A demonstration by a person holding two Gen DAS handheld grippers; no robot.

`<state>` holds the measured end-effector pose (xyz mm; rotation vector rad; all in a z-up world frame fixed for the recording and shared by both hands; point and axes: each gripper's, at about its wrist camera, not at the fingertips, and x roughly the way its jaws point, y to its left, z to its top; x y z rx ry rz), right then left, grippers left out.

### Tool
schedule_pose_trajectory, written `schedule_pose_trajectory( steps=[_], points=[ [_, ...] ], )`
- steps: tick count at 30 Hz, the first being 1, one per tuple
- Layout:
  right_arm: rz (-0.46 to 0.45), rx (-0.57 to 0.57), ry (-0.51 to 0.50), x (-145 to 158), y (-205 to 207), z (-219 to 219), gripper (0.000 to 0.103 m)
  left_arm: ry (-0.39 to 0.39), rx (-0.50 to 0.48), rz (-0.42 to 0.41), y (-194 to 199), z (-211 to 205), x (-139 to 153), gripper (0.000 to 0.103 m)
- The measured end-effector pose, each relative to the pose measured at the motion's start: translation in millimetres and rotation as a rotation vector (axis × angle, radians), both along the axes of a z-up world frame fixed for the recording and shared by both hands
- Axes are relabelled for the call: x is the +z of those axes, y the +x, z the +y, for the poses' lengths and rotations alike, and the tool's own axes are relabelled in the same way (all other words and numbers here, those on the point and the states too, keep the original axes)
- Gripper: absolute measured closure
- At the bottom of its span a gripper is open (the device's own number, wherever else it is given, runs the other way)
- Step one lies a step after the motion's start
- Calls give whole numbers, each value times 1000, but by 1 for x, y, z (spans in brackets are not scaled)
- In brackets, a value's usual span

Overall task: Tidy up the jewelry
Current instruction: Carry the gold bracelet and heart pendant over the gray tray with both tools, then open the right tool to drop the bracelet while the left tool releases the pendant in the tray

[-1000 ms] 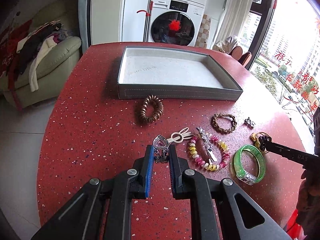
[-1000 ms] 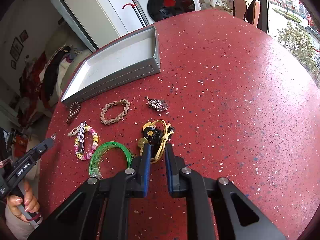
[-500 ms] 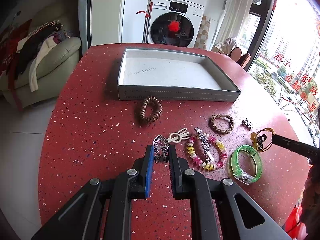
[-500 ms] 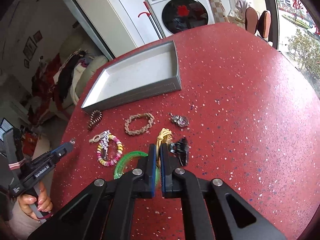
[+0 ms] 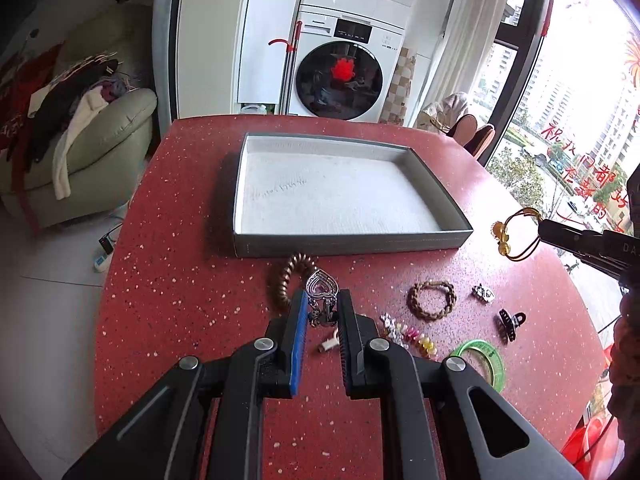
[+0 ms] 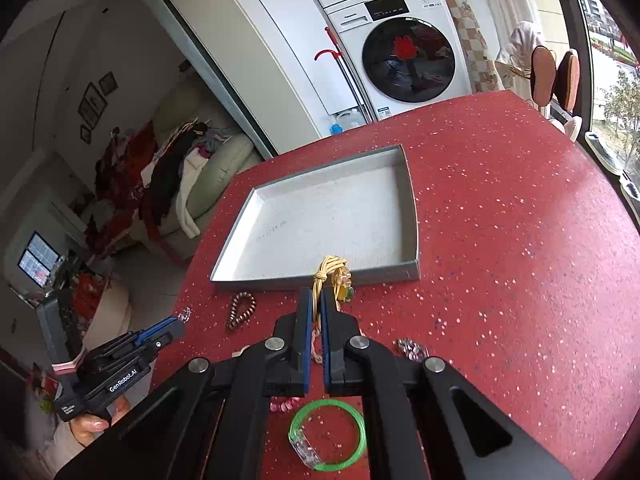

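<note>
Left gripper, fingers clenched on the heart pendant, has lifted it off the tabletop toward the tray; right gripper, fingers pinched on the yellow cord bracelet, has raised it off the tabletop near the tray's front wall.

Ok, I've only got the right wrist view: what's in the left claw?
Observer: A silver heart pendant, clamped in the left claw.
Operator: Anything hidden under my claw?
Observer: A black hair clip lies on the table, right of the braided bracelet.
Operator: And my cord?
Observer: Its whole loop dangles from the right claw, clear of the tray.
</note>
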<state>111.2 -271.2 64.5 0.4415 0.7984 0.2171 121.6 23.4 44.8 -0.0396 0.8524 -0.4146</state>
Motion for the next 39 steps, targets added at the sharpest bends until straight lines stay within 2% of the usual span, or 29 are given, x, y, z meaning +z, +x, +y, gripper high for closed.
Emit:
schedule_pose_trajectory(
  steps=[10,15,20,25,29,34,39],
  points=[
    [23,32,54,-2,98,3,99,27,-9,-64,80,-32,31,69],
    [58,28,90,-22,144,3,99,26,3,-27,132,-53,20,69],
    [115,5,83,-54,176,-1,99,42,32,-5,175,-68,-2,69],
    [168,-32,42,-84,188,-9,99,86,45,36,198,-78,-34,69],
    [201,-59,-18,-98,188,-11,99,150,42,48,200,-84,-52,69],
    [211,-77,-82,-101,186,-8,98,242,53,58,201,-90,-68,69],
    [224,-61,-113,-101,187,1,95,293,78,47,201,-92,-70,68]
  ],
)
